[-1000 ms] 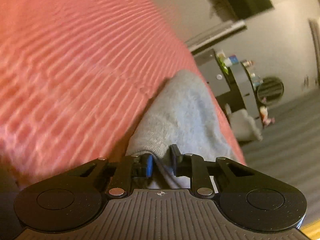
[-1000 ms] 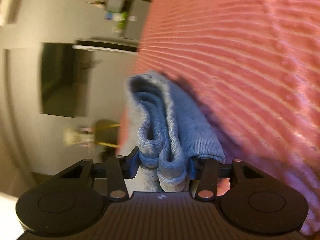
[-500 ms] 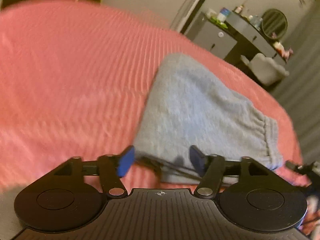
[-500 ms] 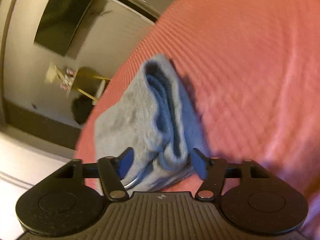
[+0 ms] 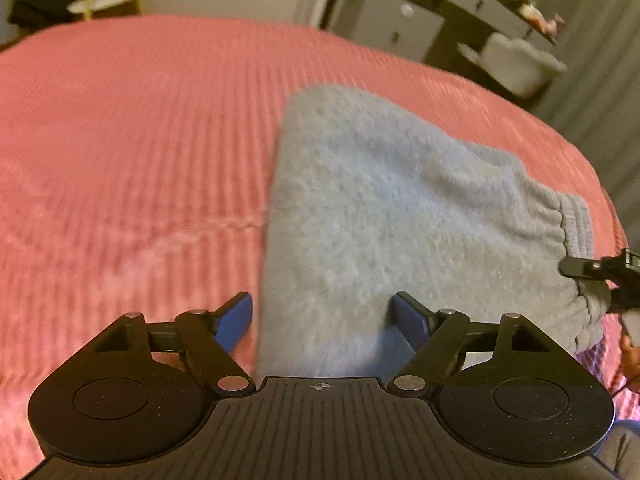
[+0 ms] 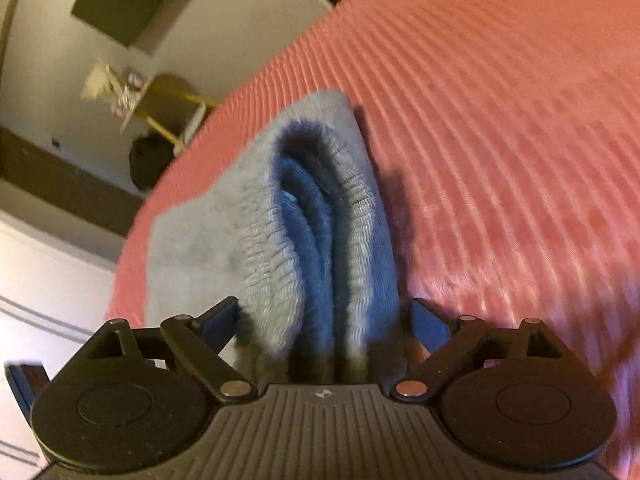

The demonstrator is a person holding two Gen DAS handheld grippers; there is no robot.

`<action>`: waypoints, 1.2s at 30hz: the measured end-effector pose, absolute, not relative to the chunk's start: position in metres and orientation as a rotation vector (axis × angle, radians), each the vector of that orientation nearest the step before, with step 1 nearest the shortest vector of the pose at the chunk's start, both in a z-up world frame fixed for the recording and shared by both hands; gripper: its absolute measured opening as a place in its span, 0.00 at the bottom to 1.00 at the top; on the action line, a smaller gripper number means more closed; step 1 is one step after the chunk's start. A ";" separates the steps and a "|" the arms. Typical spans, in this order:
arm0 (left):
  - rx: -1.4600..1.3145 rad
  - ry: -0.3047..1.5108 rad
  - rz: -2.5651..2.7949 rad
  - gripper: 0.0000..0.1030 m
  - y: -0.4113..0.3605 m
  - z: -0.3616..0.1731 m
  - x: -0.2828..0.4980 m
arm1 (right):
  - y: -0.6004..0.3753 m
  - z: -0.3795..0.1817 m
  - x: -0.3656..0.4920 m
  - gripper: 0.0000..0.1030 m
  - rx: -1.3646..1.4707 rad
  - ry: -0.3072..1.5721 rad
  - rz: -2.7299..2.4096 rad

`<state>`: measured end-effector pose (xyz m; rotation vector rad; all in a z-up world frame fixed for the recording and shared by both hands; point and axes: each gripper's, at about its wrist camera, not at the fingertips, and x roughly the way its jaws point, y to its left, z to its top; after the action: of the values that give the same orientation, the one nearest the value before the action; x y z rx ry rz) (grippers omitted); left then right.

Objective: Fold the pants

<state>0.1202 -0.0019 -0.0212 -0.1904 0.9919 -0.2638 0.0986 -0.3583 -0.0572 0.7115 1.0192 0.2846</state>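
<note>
Coral-pink ribbed bedspread [image 5: 132,152] fills most of both views, carrying the folded grey sweatpants [image 5: 380,216]. At the bottom of the left wrist view, the left gripper [image 5: 322,314] has its jaws spread wide; the near edge of the folded pants lies between the blue pads, neither pad pressing the cloth. The left edge of the fold runs up from just beside the left pad toward mid-frame, and the elastic waistband [image 5: 576,224] sits at the right. At the right edge of that frame, the right gripper [image 5: 600,270] shows as a black tip against the waistband end. In the right wrist view, the right gripper [image 6: 324,320] also stands wide, with the stacked waistband layers [image 6: 320,216] between its pads; whether the pads touch the cloth cannot be told. Beyond the bed, a dark dresser [image 5: 404,20] with small items sits at the upper right of the left view, and a yellow-framed stand [image 6: 172,100] at the upper left of the right view.
</note>
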 end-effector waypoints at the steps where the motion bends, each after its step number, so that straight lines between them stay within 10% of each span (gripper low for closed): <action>1: -0.194 1.002 -0.278 0.80 -0.003 -0.024 0.127 | -0.357 -0.060 0.104 0.90 0.709 1.027 0.298; 12: -0.370 1.025 -0.395 0.72 0.012 -0.048 0.170 | -0.344 -0.055 0.138 0.71 0.626 1.040 0.373; 21: -0.314 0.982 -0.429 0.86 0.000 -0.055 0.164 | -0.336 -0.057 0.153 0.89 0.630 1.072 0.352; 28: -0.341 0.913 -0.398 0.38 0.007 -0.036 0.155 | -0.317 -0.030 0.141 0.50 0.546 1.011 0.294; 36: -0.446 0.810 -0.387 0.33 0.029 -0.002 0.159 | -0.309 0.014 0.150 0.48 0.614 0.889 0.359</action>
<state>0.1592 0.0290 -0.0020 -0.4461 0.8103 -0.3869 0.1502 -0.3092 0.0143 0.6142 0.8887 0.3588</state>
